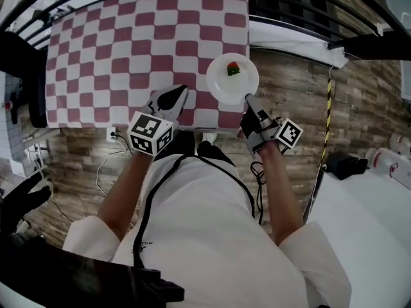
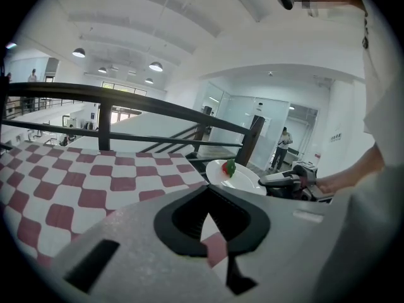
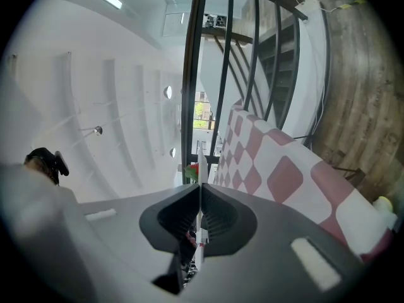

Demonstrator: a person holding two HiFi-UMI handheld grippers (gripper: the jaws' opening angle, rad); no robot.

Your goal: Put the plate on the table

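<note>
A white plate (image 1: 221, 85) carrying a small red and green piece of food (image 1: 233, 68) sits over the right front corner of the table (image 1: 115, 56), which is covered by a red and white checked cloth. I cannot tell whether the plate rests on the cloth. My right gripper (image 1: 249, 99) is shut on the plate's near rim; in the right gripper view the plate (image 3: 199, 163) shows edge-on between the jaws. My left gripper (image 1: 182, 91) hovers over the table's front edge, left of the plate (image 2: 246, 180), shut and holding nothing.
A black railing (image 1: 302, 5) runs behind and to the right of the table. Wooden floor (image 1: 359, 108) lies to the right, with cables and a wall socket (image 1: 110, 133) below the table's front edge. A white surface (image 1: 366, 223) stands at the lower right. A person (image 2: 283, 145) stands far off.
</note>
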